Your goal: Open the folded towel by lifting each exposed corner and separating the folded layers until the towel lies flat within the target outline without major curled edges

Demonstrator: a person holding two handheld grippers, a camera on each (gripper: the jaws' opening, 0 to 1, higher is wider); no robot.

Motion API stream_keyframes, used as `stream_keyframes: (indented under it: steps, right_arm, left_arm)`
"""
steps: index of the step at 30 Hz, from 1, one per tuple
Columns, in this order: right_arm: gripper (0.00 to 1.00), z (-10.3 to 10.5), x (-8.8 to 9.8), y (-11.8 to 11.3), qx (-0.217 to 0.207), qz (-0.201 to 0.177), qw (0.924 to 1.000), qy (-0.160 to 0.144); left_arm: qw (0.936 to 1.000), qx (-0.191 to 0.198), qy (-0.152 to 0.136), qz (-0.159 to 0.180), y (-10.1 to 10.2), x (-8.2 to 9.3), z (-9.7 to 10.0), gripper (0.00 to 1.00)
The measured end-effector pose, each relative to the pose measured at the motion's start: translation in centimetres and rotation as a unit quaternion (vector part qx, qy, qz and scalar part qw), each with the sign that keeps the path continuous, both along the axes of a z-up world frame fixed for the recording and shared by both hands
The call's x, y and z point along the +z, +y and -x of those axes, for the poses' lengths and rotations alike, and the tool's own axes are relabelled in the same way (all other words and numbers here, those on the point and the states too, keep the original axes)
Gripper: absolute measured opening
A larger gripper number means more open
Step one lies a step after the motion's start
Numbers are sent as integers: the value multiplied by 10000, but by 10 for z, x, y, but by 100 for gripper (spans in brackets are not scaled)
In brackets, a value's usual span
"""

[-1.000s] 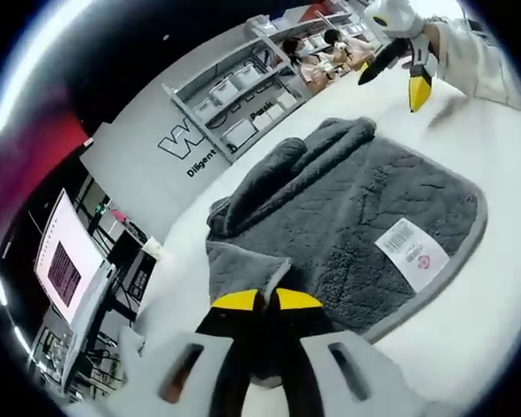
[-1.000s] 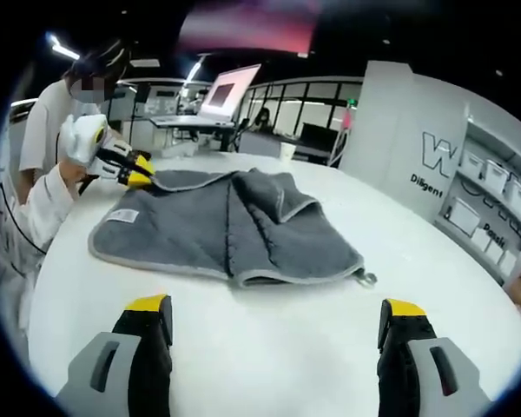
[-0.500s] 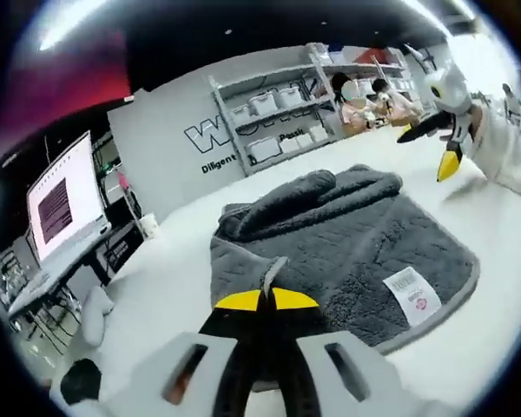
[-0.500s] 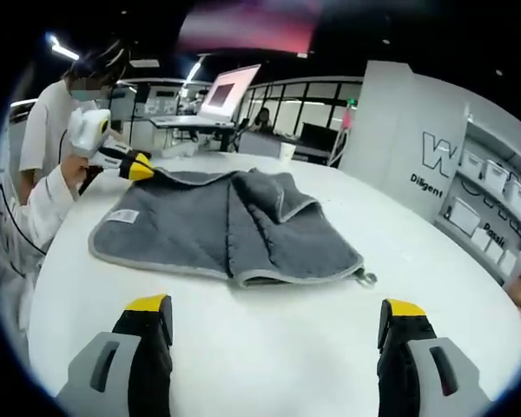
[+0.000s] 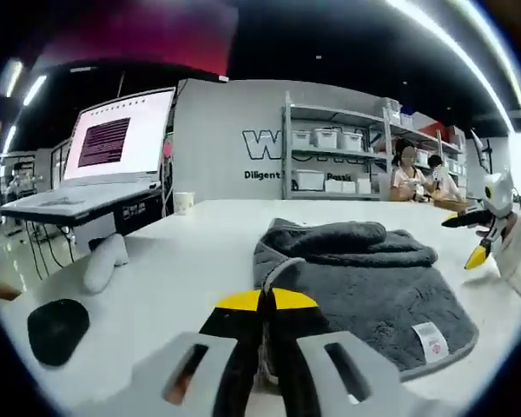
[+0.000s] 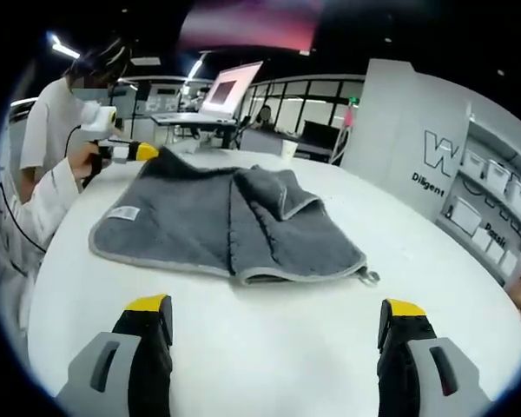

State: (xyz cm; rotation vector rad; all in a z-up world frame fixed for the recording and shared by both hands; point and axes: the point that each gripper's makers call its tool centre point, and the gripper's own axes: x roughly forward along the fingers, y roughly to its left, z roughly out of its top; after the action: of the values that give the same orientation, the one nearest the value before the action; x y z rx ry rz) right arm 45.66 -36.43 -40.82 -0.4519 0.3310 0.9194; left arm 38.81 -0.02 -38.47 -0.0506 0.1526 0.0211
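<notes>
Item: grey towel (image 6: 226,228), mid-table (image 6: 269,347), partly folded, one layer bunched along the middle. Left gripper (image 5: 262,300): jaws closed on a towel corner, raised off the surface near the table's edge. Right gripper (image 6: 273,317): jaws wide, empty, well short of the towel. Step judged in hand: lifting a corner to peel layers apart. Next move calls for drawing it outward, then flattening the bunched fold.

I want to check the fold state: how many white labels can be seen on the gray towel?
1. The white label lies on the towel near one edge, close to the corner the left gripper holds. Folded layers may hide others.
</notes>
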Motion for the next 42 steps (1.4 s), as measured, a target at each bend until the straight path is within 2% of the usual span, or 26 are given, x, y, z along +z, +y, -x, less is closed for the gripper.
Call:
stream_keyframes:
  steps: [3, 7, 9, 14, 18, 27, 37, 42]
  right_arm:
    - [98, 0, -3, -1, -4, 75, 10000, 39]
    - [99, 2, -3, 0, 22, 75, 10000, 36]
    - [99, 2, -3, 0, 16, 84, 10000, 37]
    - [99, 2, -3, 0, 22, 87, 9999, 46]
    - [98, 2, -4, 0, 9, 95, 9999, 53]
    - [98, 3, -5, 0, 6, 118, 9999, 73]
    - [98, 2, -6, -1, 0, 152, 9999, 72]
    - [98, 2, -7, 0, 19, 181, 9998, 84]
  left_arm:
    - [9998, 211, 37, -48, 10, -3, 1, 2]
    - [9984, 537, -39, 191, 24, -5, 4, 2]
    - [9979, 628, 44, 139, 29, -9, 5, 2]
    - [9958, 854, 115, 304, 40, -16, 7, 2]
    - [9949, 969, 270, 69, 45, -21, 8, 2]
    - [9921, 1142, 510, -68, 50, -31, 12, 2]
    - [9889, 1140, 921, -245, 51, -46, 12, 2]
    - [9900, 1126, 786, -313, 52, -40, 13, 4]
